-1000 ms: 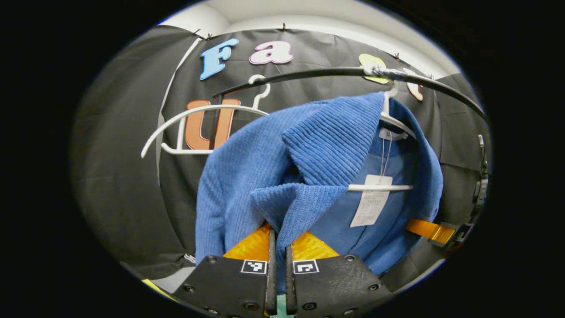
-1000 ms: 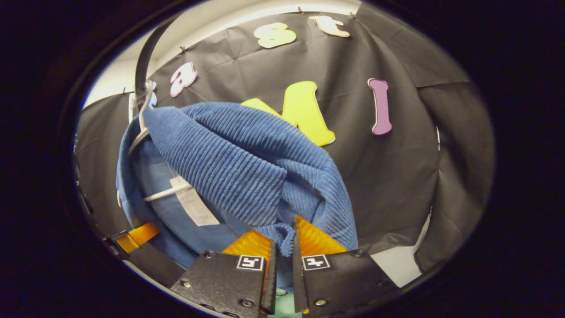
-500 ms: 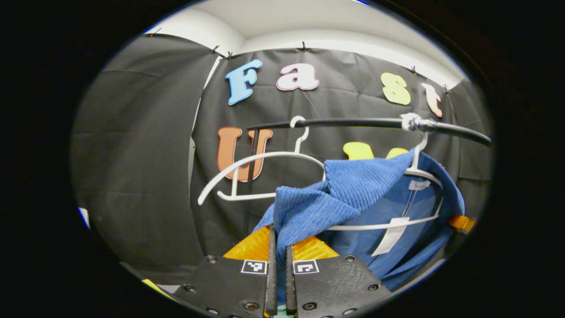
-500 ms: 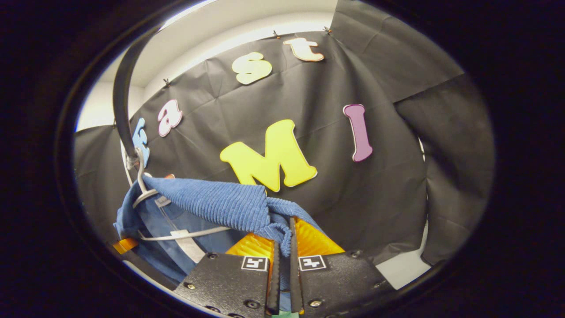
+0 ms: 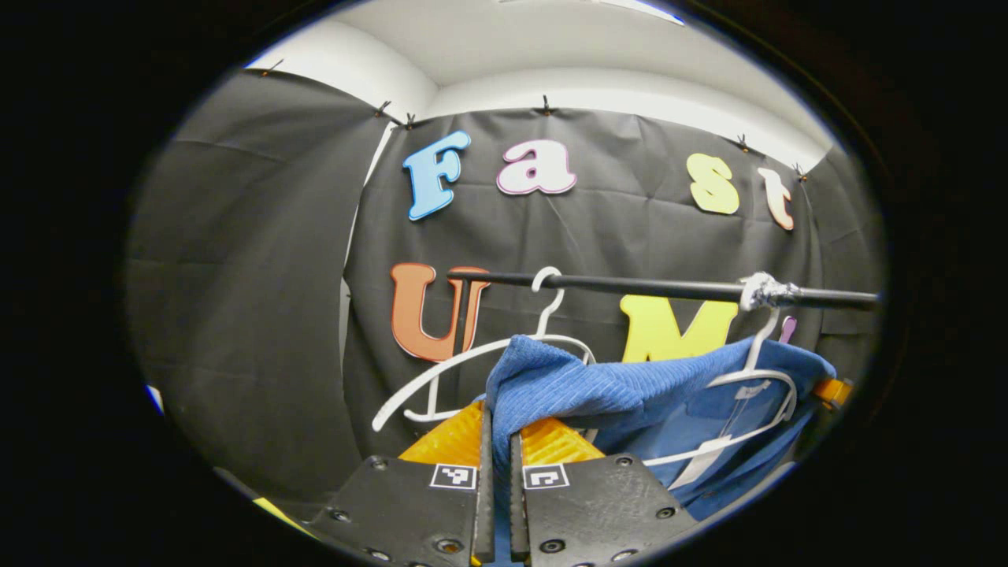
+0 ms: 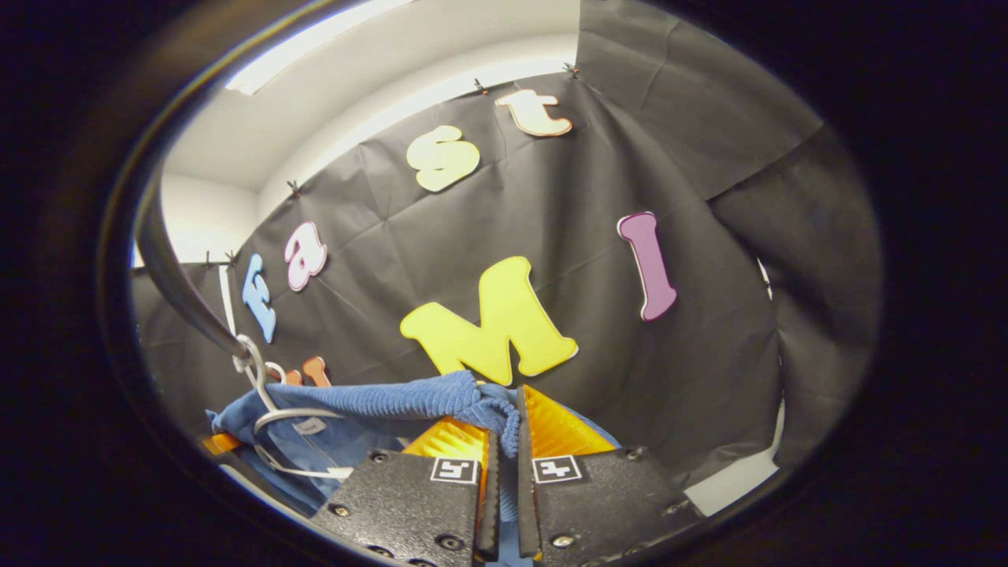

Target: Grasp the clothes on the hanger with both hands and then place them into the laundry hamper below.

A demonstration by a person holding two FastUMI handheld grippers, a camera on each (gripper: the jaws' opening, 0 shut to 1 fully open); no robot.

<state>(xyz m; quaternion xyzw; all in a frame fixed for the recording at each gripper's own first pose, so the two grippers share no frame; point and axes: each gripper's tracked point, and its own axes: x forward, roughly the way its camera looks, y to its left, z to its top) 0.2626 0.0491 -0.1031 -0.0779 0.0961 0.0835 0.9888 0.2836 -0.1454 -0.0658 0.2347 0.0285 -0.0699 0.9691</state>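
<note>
Black cloth behind, rail (image 5: pixel 630 285) across, and both the left gripper (image 5: pixel 498 441) and right gripper (image 6: pixel 504 433) pinch the blue garment (image 5: pixel 630 390) draped over its hanger (image 5: pixel 756 378): lift evenly, clear the hook, then lower together.

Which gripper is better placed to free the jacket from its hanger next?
Right, probably. The hanger with the jacket on it sits far to the right in the left gripper view, nearer the right gripper. Both are shut on the jacket.
</note>
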